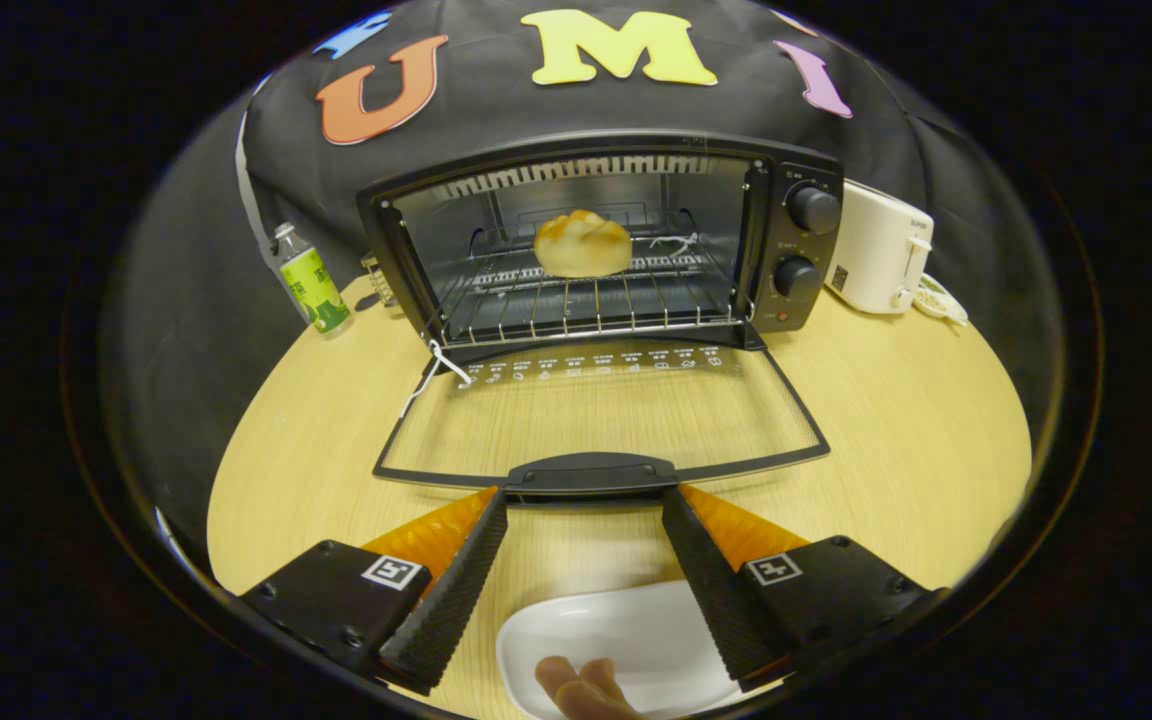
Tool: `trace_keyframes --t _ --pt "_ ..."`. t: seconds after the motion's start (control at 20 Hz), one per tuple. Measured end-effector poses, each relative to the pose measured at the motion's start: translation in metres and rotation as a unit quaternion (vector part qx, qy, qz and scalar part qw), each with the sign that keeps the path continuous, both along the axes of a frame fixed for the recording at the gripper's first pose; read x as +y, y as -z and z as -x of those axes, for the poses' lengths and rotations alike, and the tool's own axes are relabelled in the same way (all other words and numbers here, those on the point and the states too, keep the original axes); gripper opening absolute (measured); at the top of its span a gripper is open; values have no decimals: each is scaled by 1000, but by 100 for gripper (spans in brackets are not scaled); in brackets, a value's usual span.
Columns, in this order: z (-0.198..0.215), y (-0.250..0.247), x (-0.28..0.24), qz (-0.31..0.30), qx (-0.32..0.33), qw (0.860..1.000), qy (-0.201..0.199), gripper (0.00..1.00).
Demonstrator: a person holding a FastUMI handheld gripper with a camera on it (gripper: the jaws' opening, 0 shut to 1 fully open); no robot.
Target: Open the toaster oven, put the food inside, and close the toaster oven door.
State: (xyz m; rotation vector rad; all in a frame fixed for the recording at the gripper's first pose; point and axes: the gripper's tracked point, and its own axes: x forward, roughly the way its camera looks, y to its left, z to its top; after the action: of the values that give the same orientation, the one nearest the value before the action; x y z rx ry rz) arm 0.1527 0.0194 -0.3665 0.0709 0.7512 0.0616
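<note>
Jaws stand wide apart on my gripper (pixel 584 505) and hold nothing; the two fingertips (pixel 488 505) sit just short of the handle (pixel 591 473) of the toaster oven door (pixel 601 420), one toward each end of it, and I cannot tell whether they touch it.

I take the toaster oven (pixel 601 240) as my landmark. Its door lies folded down flat on the bench (pixel 896 440), so I judge the opening step done. A bread roll (pixel 582 243) rests on the wire rack (pixel 586 305) inside the oven, toward the back, so the food step looks finished too. What I see left is the closing: the door has to be swung up until it shuts against the oven's front, and the jaws look placed to start on the handle.

On the bench in front of the oven, on my side of the door handle and under the fingers, lies a white plate (pixel 626 630) with no food on it; fingers of a hand (pixel 584 688) rest on its near rim, and both are cut off below. A white string (pixel 433 372) hangs off the oven's left front corner; what it ties to I cannot make out. Left of the oven stands a green-labelled bottle (pixel 309 280); to its right, past the two knobs (pixel 813 210), a white appliance (pixel 876 262) sits partly hidden behind the oven's side.
</note>
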Motion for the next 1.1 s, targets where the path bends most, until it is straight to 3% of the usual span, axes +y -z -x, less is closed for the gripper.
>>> trace_keyframes --t 0.55,1.1 --pt "-2 -14 0 -20 8 1000 14 100" --pt "-20 -70 4 27 -94 995 -6 100"
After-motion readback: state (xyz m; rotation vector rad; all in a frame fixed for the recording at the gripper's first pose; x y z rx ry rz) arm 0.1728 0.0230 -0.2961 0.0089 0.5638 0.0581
